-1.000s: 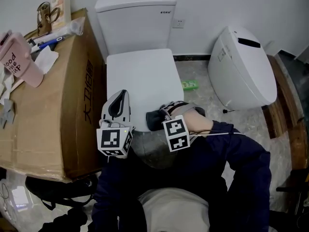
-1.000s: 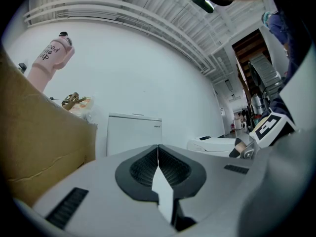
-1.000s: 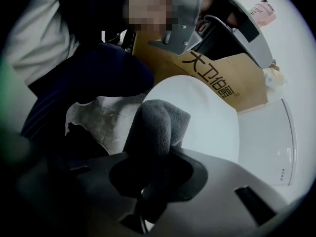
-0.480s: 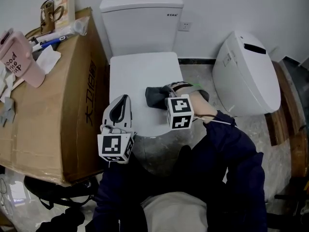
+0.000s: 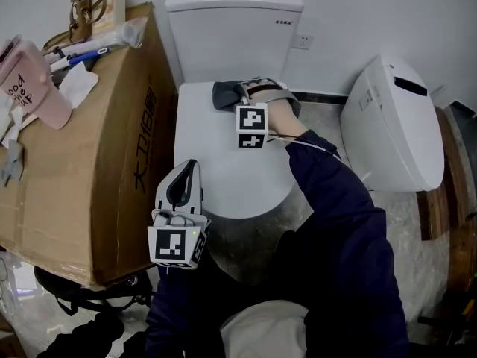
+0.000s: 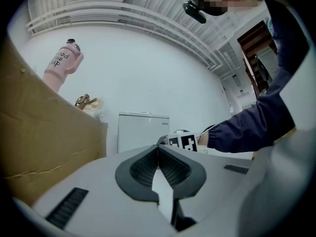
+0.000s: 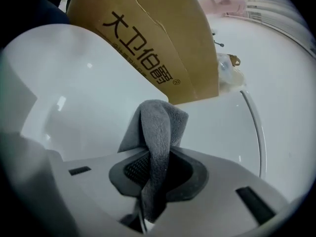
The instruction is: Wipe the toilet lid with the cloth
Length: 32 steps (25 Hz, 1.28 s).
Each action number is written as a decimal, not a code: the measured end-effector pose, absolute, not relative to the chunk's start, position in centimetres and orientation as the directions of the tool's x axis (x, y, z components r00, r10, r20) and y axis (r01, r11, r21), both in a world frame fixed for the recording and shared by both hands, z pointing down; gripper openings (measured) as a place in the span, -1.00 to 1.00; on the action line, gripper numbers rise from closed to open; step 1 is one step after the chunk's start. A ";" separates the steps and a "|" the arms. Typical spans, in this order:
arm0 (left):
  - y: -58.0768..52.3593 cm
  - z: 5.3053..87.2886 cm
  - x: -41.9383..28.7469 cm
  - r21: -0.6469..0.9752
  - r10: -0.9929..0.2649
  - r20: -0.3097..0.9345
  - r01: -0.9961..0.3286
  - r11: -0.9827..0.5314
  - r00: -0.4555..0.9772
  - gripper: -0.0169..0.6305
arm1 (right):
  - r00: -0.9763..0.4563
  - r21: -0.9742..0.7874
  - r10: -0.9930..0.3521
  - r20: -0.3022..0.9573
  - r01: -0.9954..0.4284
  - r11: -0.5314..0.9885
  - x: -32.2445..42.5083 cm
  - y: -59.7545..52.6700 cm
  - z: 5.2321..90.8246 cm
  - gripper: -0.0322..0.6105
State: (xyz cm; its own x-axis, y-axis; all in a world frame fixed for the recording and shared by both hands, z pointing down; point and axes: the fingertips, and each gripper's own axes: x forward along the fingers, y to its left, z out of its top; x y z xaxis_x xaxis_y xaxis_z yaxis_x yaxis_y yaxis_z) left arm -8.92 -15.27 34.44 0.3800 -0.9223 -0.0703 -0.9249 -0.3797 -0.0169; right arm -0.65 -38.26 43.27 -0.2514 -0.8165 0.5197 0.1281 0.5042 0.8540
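The white toilet lid (image 5: 223, 155) lies closed below the tank (image 5: 235, 28). At the lid's far end, close to the tank, my right gripper (image 5: 244, 92) is shut on a dark grey cloth (image 5: 224, 95) that rests on the lid. In the right gripper view the cloth (image 7: 157, 127) hangs folded between the jaws of my right gripper (image 7: 155, 164), over the lid (image 7: 89, 98). My left gripper (image 5: 188, 170) hovers at the lid's near left edge, shut and holding nothing. The left gripper view shows the left gripper (image 6: 159, 152) with its jaws pressed together.
A big cardboard box (image 5: 82, 155) stands tight against the toilet's left side, with a pink bottle (image 5: 26, 80) and small items on top. Another white toilet unit (image 5: 399, 125) leans at the right, with wooden boards (image 5: 443, 192) beyond it. A wall socket (image 5: 303, 42) sits behind.
My right gripper has slid the cloth from the lid's near edge up to its far end by the tank. The left gripper has stayed near the front left edge.
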 end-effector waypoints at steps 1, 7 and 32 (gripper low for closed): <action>-15.2 34.4 -9.0 -0.016 -0.925 -0.067 -0.927 -0.375 0.375 -0.90 | -0.252 0.861 -0.823 0.509 0.124 0.494 -1.0 -39.4 43.4 -0.69; -15.1 34.5 -9.3 -0.022 -0.936 -0.060 -0.938 -0.345 0.346 -0.90 | -0.221 0.888 -0.860 0.461 0.128 0.443 -2.1 -44.5 44.6 -0.69; -15.5 33.4 -11.5 -0.017 -0.936 -0.088 -0.940 -0.342 0.342 -0.90 | -0.175 0.756 -0.735 0.655 0.160 0.635 -2.4 -32.1 48.8 -0.70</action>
